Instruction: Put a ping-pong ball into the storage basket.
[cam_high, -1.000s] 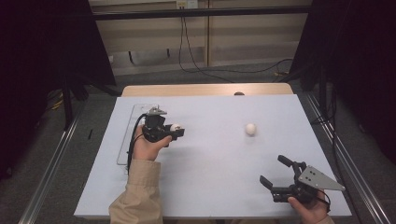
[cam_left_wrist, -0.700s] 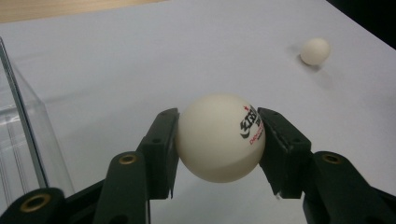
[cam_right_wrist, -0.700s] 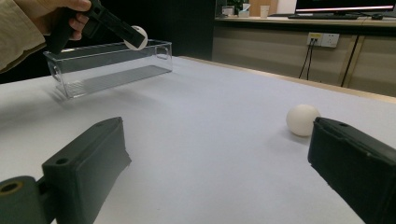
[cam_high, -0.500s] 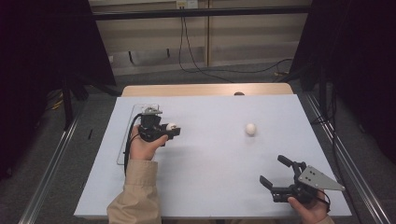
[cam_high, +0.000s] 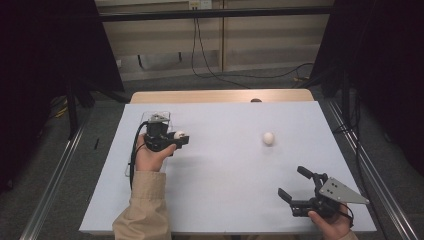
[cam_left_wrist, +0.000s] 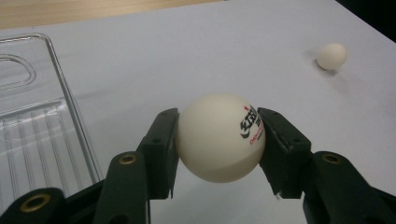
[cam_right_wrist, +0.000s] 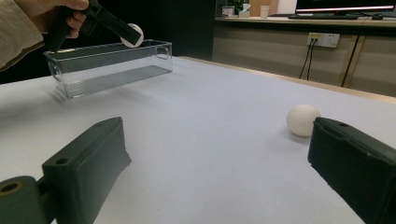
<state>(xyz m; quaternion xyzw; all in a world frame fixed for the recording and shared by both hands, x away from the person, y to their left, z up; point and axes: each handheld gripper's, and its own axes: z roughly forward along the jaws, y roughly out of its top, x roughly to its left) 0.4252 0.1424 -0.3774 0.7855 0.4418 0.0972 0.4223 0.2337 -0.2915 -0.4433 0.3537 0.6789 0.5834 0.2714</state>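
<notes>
My left gripper (cam_high: 178, 137) is shut on a white ping-pong ball (cam_left_wrist: 220, 137) with printed lettering, held above the table just right of a clear plastic box (cam_left_wrist: 37, 130). In the right gripper view that held ball (cam_right_wrist: 133, 33) hangs over the box's (cam_right_wrist: 112, 65) near end. A second white ball (cam_high: 269, 138) lies loose on the white table (cam_high: 225, 165), right of centre; it also shows in the left gripper view (cam_left_wrist: 331, 56) and the right gripper view (cam_right_wrist: 303, 120). My right gripper (cam_high: 295, 182) stands open near the front right edge, with nothing between its jaws.
The clear box (cam_high: 145, 125) sits along the table's left side and looks empty. A wooden strip (cam_high: 220, 95) runs along the far edge. Cables (cam_high: 215, 70) lie on the floor behind, and metal rails (cam_high: 55, 170) flank the table.
My left gripper has carried its ball a little to the left, closer to the clear box. The right gripper and the loose ball have stayed put.
</notes>
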